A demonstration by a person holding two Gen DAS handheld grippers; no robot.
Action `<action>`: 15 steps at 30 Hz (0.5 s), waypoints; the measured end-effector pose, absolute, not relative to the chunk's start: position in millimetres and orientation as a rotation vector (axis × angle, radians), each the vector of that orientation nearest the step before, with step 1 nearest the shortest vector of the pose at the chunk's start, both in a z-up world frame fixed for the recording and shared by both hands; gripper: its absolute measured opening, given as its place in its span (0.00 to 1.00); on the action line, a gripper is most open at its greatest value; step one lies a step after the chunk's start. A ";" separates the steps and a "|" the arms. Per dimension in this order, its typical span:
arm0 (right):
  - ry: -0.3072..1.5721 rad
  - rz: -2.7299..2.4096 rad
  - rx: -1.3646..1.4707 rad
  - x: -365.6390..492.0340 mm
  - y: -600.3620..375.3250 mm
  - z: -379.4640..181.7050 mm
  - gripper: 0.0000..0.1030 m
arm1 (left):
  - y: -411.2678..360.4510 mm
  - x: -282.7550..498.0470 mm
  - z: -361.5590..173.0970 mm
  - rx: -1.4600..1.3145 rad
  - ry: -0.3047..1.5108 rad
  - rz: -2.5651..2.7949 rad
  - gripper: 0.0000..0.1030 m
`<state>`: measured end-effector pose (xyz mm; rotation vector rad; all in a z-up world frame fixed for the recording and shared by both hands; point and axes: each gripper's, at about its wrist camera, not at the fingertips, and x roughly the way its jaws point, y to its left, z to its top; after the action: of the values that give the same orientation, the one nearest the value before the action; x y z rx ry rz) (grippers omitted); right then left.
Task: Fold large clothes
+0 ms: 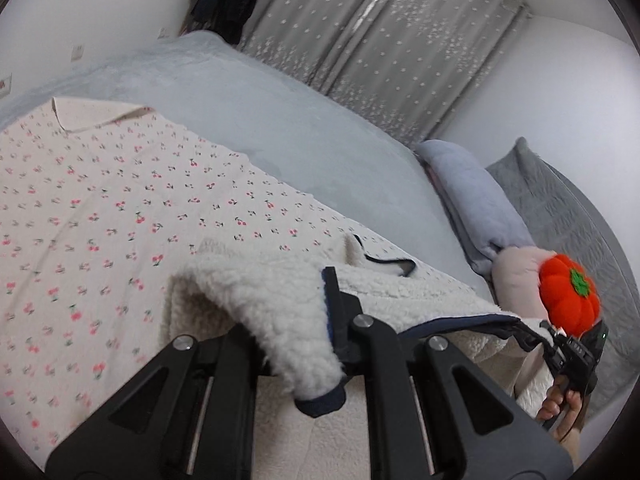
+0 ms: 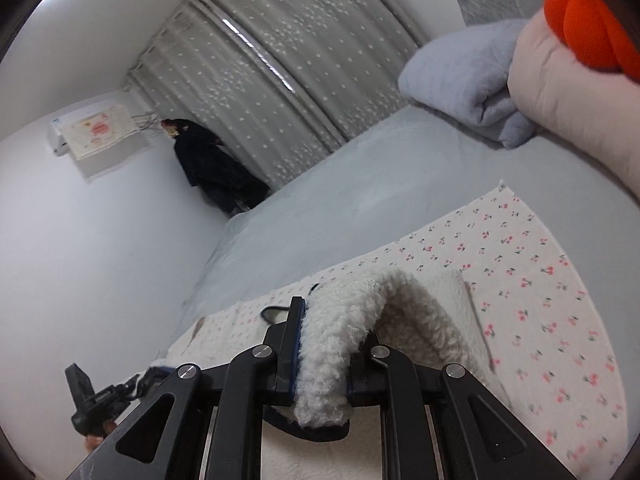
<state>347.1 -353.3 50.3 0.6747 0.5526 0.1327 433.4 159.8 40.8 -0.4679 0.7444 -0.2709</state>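
Fingers of the left gripper [image 1: 334, 336] are pinched tight on the fleece garment [image 1: 280, 304], its cream pile bunched between them and a navy hem curling out just below the tips. Beyond the fingers the garment sags onto the cherry-print sheet [image 1: 120, 208] spread over the bed [image 1: 320, 128]. Off to their right, the other gripper holds the same edge.

Over to the right wrist view: the right gripper [image 2: 320, 360] is clamped on a thick roll of fleece, which arches up past the fingers and drops to the sheet. It looks soft, bulky and floppy, probably fairly light; the bound navy edge should give the surest hold, since loose pile may slip.
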 end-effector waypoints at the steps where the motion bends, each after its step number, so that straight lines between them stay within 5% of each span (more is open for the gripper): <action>1: 0.569 0.119 0.677 361.2 -353.7 42.6 0.15 | 158.7 450.2 31.3 -0.485 0.764 -0.257 0.12; 10: 0.680 -0.010 0.644 465.7 -354.5 -45.0 0.16 | 150.9 544.4 -77.9 -0.575 0.882 -0.177 0.15; 15: 0.712 0.013 0.725 479.9 -364.7 -92.4 0.15 | 145.1 542.1 -90.6 -0.543 0.833 -0.196 0.15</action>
<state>479.9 -364.7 -92.4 0.7249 0.7118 0.0130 542.1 145.1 -90.6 -0.5431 0.8334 -0.1961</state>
